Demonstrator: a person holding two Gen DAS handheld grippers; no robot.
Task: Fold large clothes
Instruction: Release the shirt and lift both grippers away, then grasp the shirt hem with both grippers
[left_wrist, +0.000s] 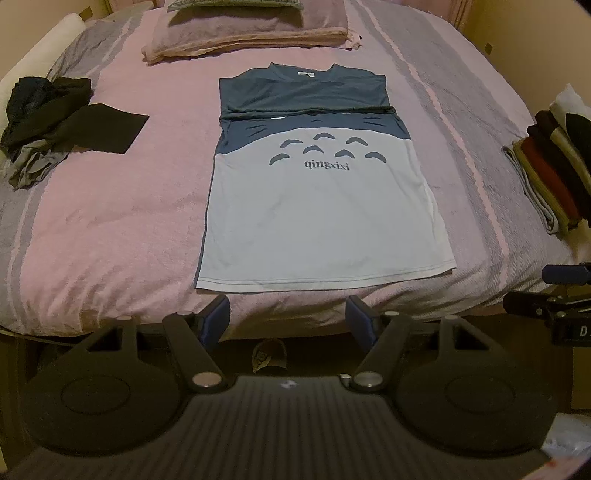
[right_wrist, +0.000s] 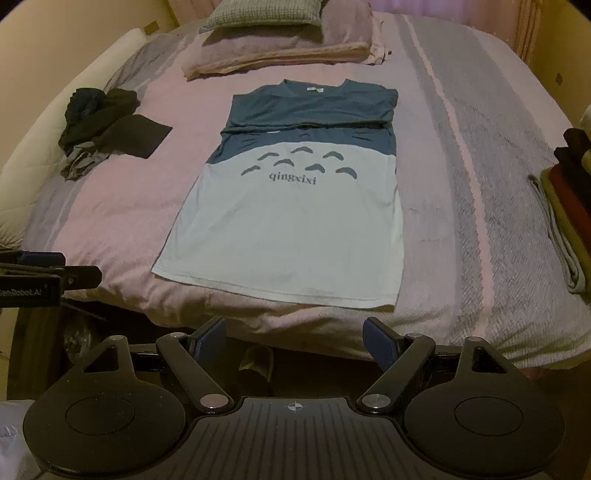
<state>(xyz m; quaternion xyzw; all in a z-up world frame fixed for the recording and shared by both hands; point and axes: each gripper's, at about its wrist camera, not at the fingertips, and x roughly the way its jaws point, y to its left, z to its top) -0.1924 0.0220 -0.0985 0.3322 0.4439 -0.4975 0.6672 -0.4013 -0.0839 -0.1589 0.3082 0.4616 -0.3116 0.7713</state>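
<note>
Both grippers, left (left_wrist: 288, 317) & right (right_wrist: 295, 338), hang spread & empty just off the bed (left_wrist: 110, 206) edge w/ the t-shirt (left_wrist: 317, 210) flat mid-bed, sleeves tucked; risk: pinching bedcover w/ hem, or uneven lift skewing fold.

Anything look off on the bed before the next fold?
Mostly tidy. The t-shirt lies flat, sleeves folded in. One odd spot: the dark clothes at far left sit in a crumpled heap, unlike the neat folded stack at right. Left claw and right claw are open, holding nothing.
</note>
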